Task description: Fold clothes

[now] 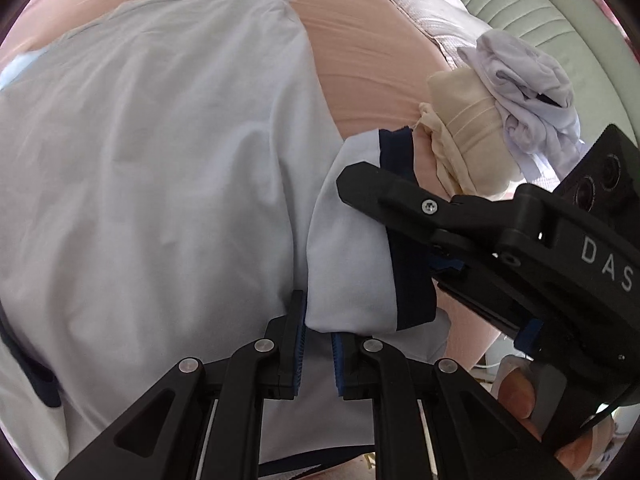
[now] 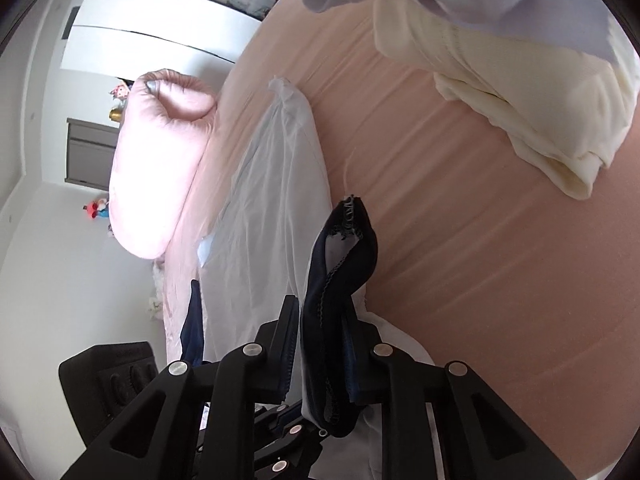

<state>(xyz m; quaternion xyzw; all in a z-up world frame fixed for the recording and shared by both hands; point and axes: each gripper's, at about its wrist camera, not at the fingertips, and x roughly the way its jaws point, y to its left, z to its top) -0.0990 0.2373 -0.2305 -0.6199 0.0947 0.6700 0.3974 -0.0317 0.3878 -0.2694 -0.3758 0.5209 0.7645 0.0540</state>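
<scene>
Left-wrist view: a pale blue polo shirt (image 1: 160, 168) lies spread on the pink bedsheet (image 1: 360, 52) – the left gripper (image 1: 318, 356) pinches a fold near its sleeve. The right gripper (image 2: 320, 344) is clamped on the navy sleeve cuff (image 2: 344, 264). Cream and lavender garments (image 1: 472, 136) sit bundled nearby.

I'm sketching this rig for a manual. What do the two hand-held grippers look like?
Both are matte black plastic. The left hand-held gripper has angular linkage arms with silver pivot pins and blue ribbed pads. The right hand-held gripper is built the same; from the left wrist view its body shows white letters "DAS".
</scene>
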